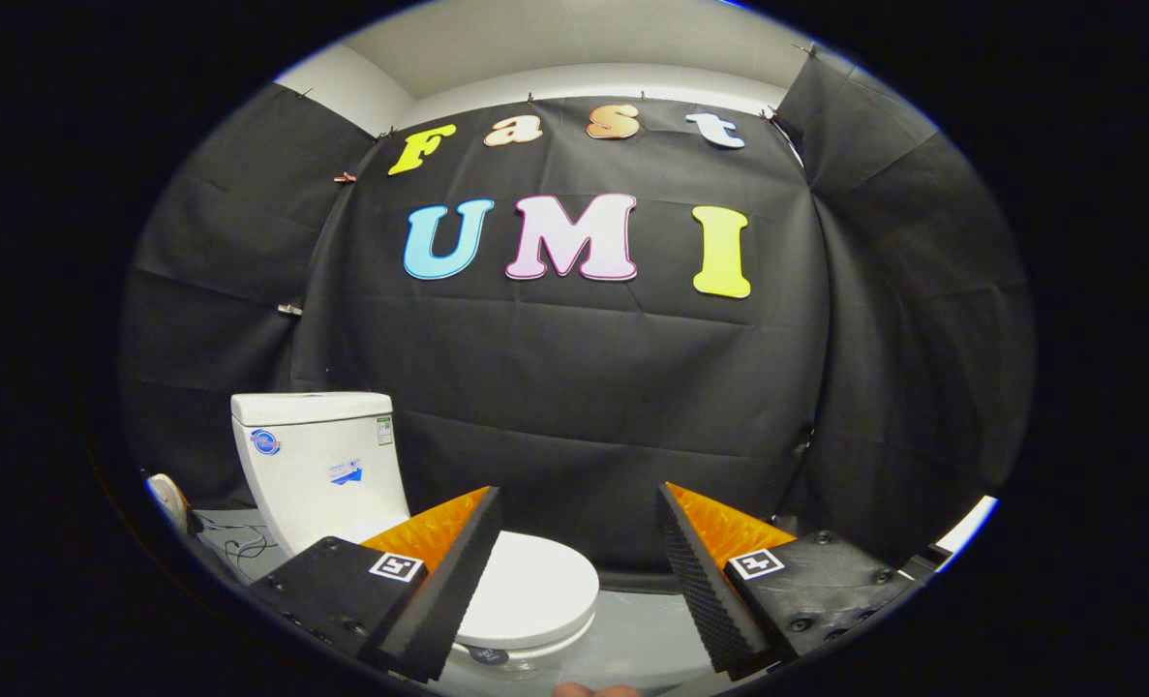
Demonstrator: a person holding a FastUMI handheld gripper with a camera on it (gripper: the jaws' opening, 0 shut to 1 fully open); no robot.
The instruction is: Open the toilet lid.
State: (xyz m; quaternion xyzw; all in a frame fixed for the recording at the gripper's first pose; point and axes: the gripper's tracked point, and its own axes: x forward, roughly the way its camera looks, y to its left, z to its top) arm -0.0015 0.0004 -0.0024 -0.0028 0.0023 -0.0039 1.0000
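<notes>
White glossy plastic, by the look of it: the toilet lid point(528, 589) lies flat and closed on the bowl, just beyond the left finger and toward 7 o'clock from the gap between the fingers. The cistern point(317, 465) stands upright behind it, at about 10 o'clock from the lid, against the black cloth wall point(584, 387).

Handling, judged from appearance: the lid is probably a thin, stiff, light shell hinged at the cistern end. The surface looks smooth and likely slippery, so a pinch on the flat top would not hold. The best place to take hold seems to be the front lip, at the end farthest from the hinge, where a finger could hook under the edge and swing it up. A rigid lid could bang against the cistern if let go early.

Gripper point(579, 561): fingers spread wide apart, released, nothing between them and nothing touched. Ribbed black pads point(453, 581) face each other across the gap. The left finger overlaps the lid's near side in view, but contact cannot be confirmed; it appears to hover above.

Floor point(632, 629) is pale grey around the bowl. Loose cables point(240, 547) lie at 9 o'clock from the lid, beside the cistern base.
</notes>
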